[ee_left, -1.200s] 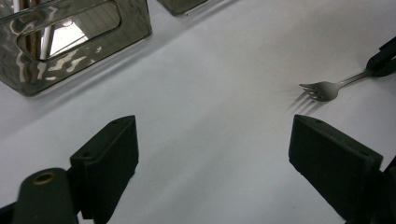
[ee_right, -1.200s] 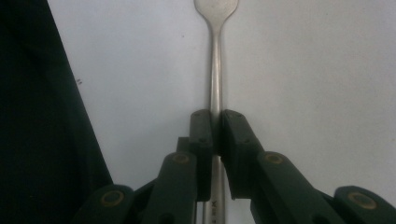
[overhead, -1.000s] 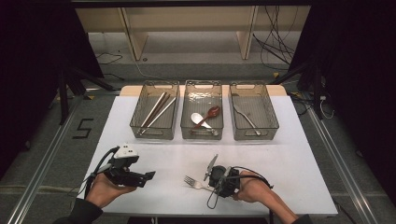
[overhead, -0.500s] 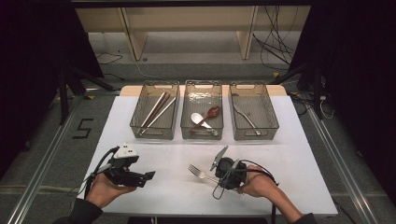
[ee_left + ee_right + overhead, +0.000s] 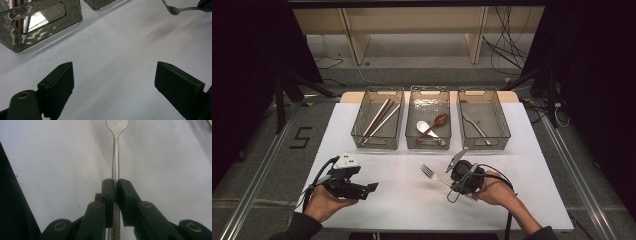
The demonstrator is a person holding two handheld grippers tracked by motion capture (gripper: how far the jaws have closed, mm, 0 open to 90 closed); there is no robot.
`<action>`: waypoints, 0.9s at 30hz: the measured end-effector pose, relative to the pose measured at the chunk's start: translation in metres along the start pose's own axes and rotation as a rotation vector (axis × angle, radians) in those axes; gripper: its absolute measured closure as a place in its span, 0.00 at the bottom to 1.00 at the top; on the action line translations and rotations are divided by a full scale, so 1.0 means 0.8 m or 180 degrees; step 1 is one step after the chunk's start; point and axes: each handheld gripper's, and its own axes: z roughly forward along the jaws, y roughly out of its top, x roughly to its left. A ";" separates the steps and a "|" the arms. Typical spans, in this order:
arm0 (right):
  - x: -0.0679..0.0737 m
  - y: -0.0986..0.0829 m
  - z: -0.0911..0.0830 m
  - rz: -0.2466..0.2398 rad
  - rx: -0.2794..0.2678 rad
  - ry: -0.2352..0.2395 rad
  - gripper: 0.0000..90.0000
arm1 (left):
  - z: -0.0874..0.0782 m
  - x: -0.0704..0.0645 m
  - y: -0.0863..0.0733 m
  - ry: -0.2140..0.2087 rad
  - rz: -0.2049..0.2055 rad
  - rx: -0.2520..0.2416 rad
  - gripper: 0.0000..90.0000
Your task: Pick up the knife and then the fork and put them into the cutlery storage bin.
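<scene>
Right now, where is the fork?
In the high view the fork is front right, clamped in the right tongs, before the middle bin.

Black numeral "5" (image 5: 300, 137) marked on the floor, left of table

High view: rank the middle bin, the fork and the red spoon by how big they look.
1. Middle bin
2. Fork, clamped in the right hand-held gripper
3. Red spoon, though the bin lies farther off, so this is unsure.

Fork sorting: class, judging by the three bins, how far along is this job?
Done: chopsticks lie in the left bin, spoons in the middle bin, one fork in the right bin. In hand: the right gripper clamps the fork. Left: placing it, likely in the right bin. The left gripper is open.
</scene>
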 end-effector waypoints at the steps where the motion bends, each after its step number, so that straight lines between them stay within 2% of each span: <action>1: -0.002 -0.001 -0.002 0.0024 -0.0022 -0.0013 0.93 | 0.000 0.000 0.000 -0.0001 -0.0003 0.0003 0.17; 9: -0.020 -0.010 -0.017 0.0191 -0.0117 -0.0107 0.93 | 0.000 0.000 0.000 0.0002 0.0012 0.0003 0.17; 27: -0.070 -0.027 -0.062 0.0555 -0.0473 -0.0384 0.93 | 0.000 0.000 -0.002 0.0019 0.0006 -0.0009 0.17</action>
